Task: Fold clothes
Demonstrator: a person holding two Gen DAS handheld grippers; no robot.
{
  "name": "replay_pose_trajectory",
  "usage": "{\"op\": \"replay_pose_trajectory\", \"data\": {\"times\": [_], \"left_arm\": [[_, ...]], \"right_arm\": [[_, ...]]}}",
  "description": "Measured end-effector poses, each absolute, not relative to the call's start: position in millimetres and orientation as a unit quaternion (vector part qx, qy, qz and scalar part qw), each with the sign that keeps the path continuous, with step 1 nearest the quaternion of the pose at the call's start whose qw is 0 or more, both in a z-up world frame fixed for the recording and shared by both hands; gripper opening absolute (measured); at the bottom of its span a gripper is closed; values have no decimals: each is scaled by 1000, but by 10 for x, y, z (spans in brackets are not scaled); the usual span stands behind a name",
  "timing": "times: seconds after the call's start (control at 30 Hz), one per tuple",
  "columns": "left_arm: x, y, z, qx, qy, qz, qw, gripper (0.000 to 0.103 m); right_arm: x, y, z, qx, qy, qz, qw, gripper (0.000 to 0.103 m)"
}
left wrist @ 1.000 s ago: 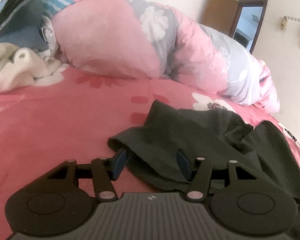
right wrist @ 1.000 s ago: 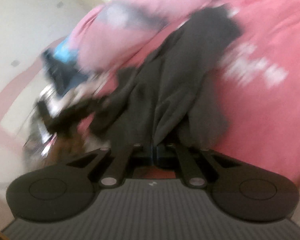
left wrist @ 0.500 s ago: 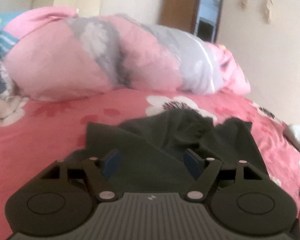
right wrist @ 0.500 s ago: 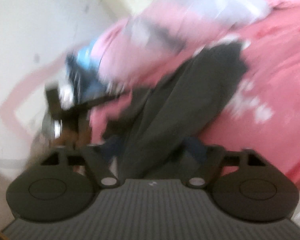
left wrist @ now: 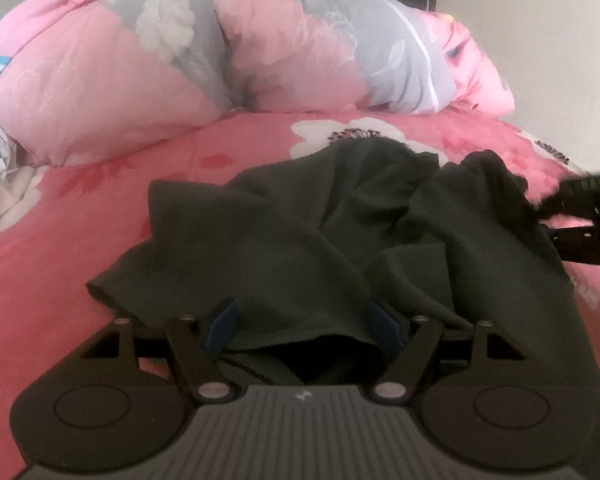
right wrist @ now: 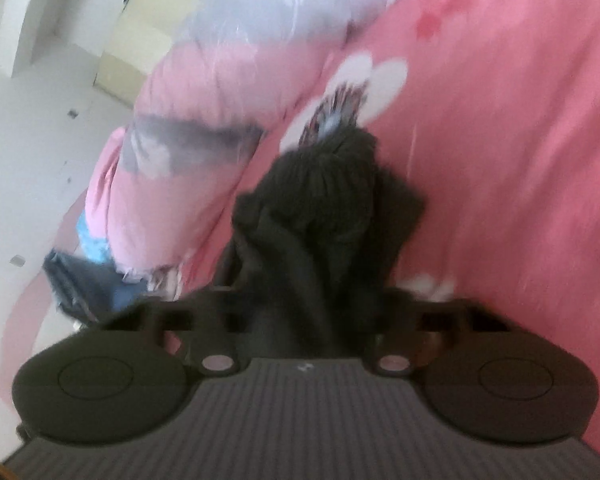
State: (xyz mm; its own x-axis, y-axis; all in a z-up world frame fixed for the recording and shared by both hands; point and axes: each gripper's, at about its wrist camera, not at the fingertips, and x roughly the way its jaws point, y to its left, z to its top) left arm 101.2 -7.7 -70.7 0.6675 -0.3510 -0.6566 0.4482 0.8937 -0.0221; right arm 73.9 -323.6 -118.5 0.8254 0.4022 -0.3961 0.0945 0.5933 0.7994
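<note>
The bed (left wrist: 100, 216) with its pink flowered sheet fills both views, and the rolled pink-and-grey quilt (left wrist: 240, 56) lies along its far side. In the left wrist view the quilt now sits level and squarer to the camera than a second ago, and the heap of pale clothes at the left edge has nearly slid out of sight.

The dark garment (left wrist: 284, 236) lies crumpled on the sheet in front of the quilt — more of it is spread out than before, with one flap reaching left and a rumpled ridge running toward the right. Its cloth is plain, dark grey-green, creased in heavy folds.

The left gripper (left wrist: 304, 326) has its jaws wider apart than a second ago; the garment's near edge drapes between the blue pads, which do not press it.

The right gripper (right wrist: 308, 320) was shut on cloth a second ago, spread wide half a second ago, and its jaws have closed again. The view is blurred — a bunched fold of the garment (right wrist: 324, 208) rises from between them, apparently pinched.
</note>
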Motion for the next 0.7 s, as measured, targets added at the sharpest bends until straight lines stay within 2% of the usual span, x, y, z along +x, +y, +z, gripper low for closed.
{"op": "replay_pose_trajectory", "data": {"times": [0.2,0.43,0.7], "left_arm": [[1026,-53,-712,74,349,-216,909,73],[994,-15,-529,80,334,-214,915,73],[1168,-238,-108,108,297,-226,921,75]], "right_arm": [[83,-3173,-1135,467,242,107,844,3],[-680,-3112,-1253,477,250,89,838,3],[-870,-3091,-1303,451,239,77,857,3]]}}
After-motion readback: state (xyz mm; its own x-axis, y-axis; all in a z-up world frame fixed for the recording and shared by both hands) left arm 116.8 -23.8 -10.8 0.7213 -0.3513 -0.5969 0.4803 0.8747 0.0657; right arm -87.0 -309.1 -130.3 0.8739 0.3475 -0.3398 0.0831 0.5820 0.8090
